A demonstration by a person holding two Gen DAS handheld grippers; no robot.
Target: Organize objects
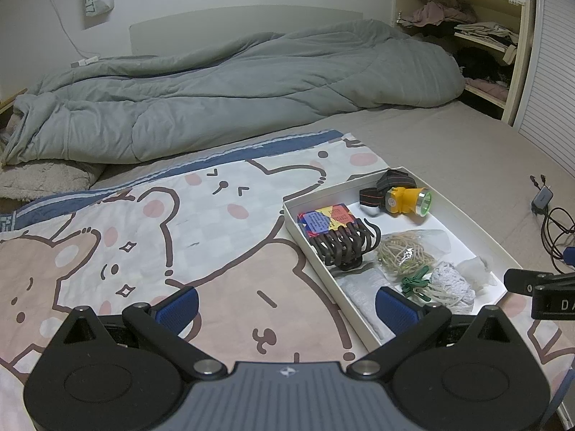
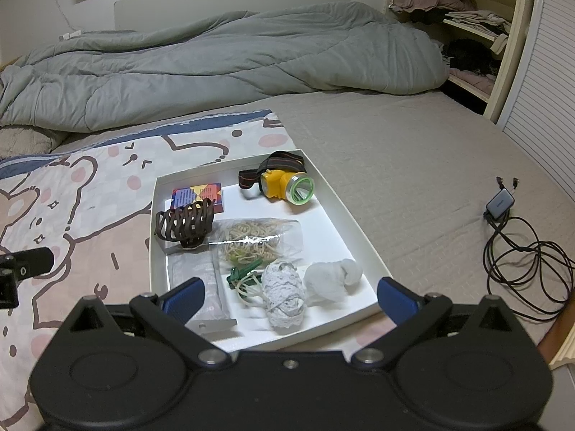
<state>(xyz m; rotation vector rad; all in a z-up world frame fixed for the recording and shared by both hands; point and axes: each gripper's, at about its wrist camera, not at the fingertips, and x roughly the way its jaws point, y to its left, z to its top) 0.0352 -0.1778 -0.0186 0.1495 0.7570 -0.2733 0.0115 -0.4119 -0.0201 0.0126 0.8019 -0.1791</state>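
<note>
A shallow white box (image 2: 359, 230) (image 1: 478, 222) lies on a cartoon-bear blanket (image 1: 143, 237) on a bed. Inside are a yellow headlamp (image 2: 284, 185) (image 1: 406, 199), a colourful card pack (image 2: 196, 195) (image 1: 325, 217), a brown hair claw (image 2: 185, 224) (image 1: 345, 246), a bag of rubber bands (image 2: 251, 239) (image 1: 406, 251), a green clip (image 2: 244, 273) (image 1: 415, 282), a white lace roll (image 2: 284, 296) (image 1: 452, 282), a white wad (image 2: 332, 276) and a flat sachet (image 2: 196, 273). My right gripper (image 2: 289, 296) hovers open over the box's near edge. My left gripper (image 1: 287, 303) is open, empty, at the box's left corner.
A grey duvet (image 1: 222, 89) is bunched across the back of the bed. A charger with black cables (image 2: 517, 248) lies on the beige sheet to the right. Shelves of folded clothes (image 1: 474, 32) stand at the far right. The blanket left of the box is bare.
</note>
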